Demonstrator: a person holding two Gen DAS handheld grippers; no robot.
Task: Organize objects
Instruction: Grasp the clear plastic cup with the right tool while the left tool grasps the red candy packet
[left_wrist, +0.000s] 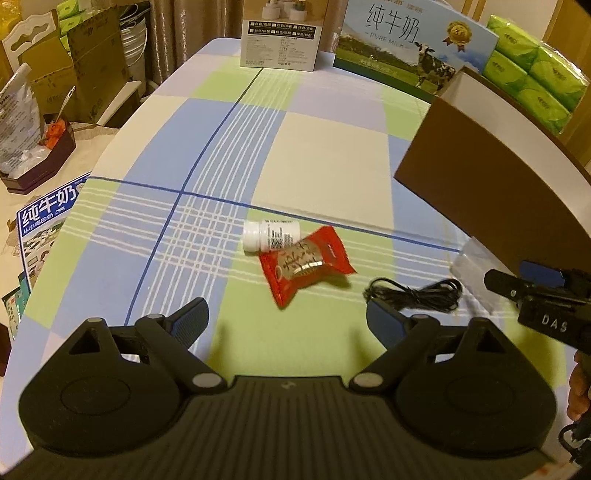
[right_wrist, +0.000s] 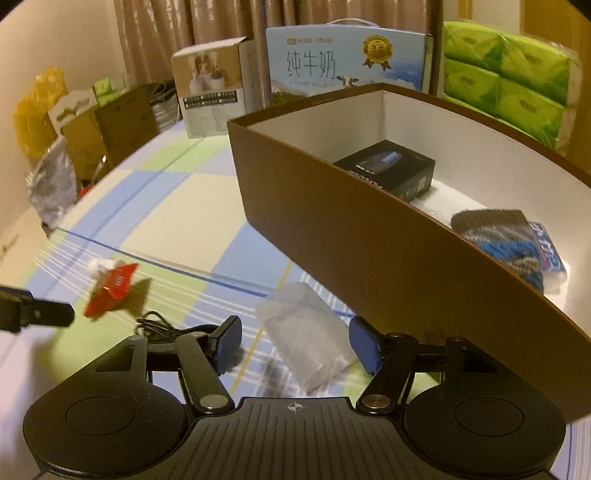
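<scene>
Looking across the tabletop (left_wrist: 325, 155), I see its checked cloth of blue, green and cream carrying everything. The brown box (right_wrist: 332, 229) is the biggest thing, open-topped, standing on the right side; inside it lie a black carton (right_wrist: 388, 171), a knitted pouch (right_wrist: 498, 236) and a blue packet (right_wrist: 548, 253) beside the pouch. At the far edge stand a milk carton (left_wrist: 413, 48) and a white carton (left_wrist: 280, 37), with green tissue packs (left_wrist: 532, 70) to the right.

My left gripper (left_wrist: 286, 317) has its jaws wide apart, holding nothing, above the cloth. My right gripper (right_wrist: 295, 343) is likewise spread, and a clear bag (right_wrist: 310, 336) lies on the cloth between its fingers, just beside the box wall; I cannot tell whether they touch it.

Near the middle lies a red packet (left_wrist: 306, 266), resting partly over a white bottle (left_wrist: 269, 234) on its side. A coiled black cable (left_wrist: 417, 293) lies just right of the packet.
</scene>
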